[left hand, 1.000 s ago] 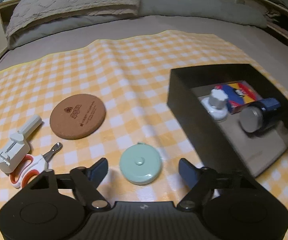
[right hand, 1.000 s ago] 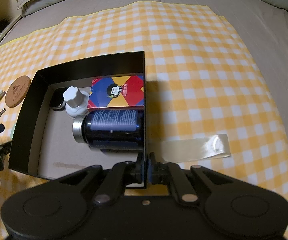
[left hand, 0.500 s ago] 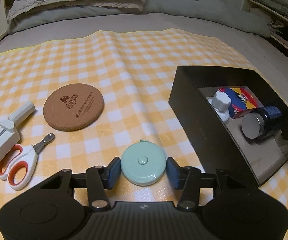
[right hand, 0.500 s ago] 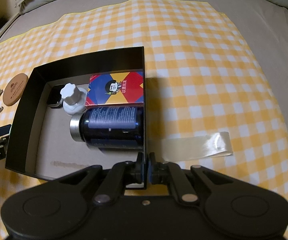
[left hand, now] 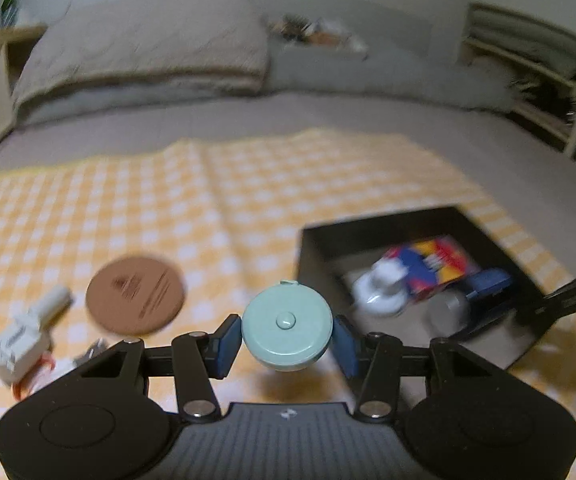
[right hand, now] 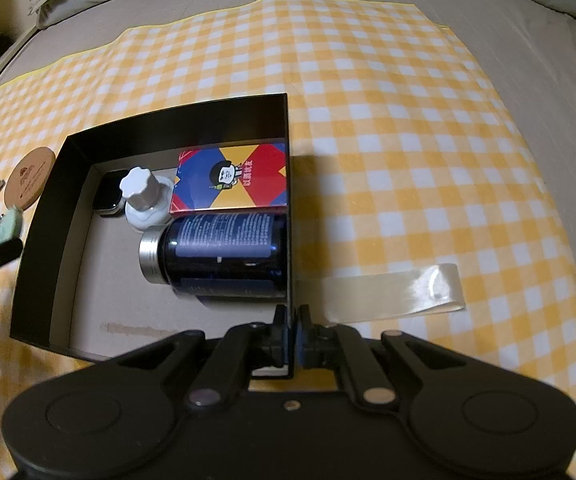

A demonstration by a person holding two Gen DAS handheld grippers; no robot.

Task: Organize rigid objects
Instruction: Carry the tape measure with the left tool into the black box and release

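Left wrist view: the left claw (left hand: 287, 338) grips a round mint-green tape measure (left hand: 287, 327) by its sides, blue pads pressed against its rim. The disc is flat and smooth, with a small raised button at its centre and a short tab at its far edge; it hangs clear of the yellow checked cloth (left hand: 208, 208), its shadow on the cloth beneath. On the cloth to the left lie a brown cork coaster (left hand: 135, 294) and a white plastic tool (left hand: 20, 340), both blurred. To the right sits the open black box (right hand: 176, 128), which holds a colourful card pack (right hand: 232, 178), a dark blue jar (right hand: 220, 254) on its side and a white knob-topped bottle (right hand: 144, 196). The right claw (right hand: 290, 320) is pinched onto the box's near right wall.
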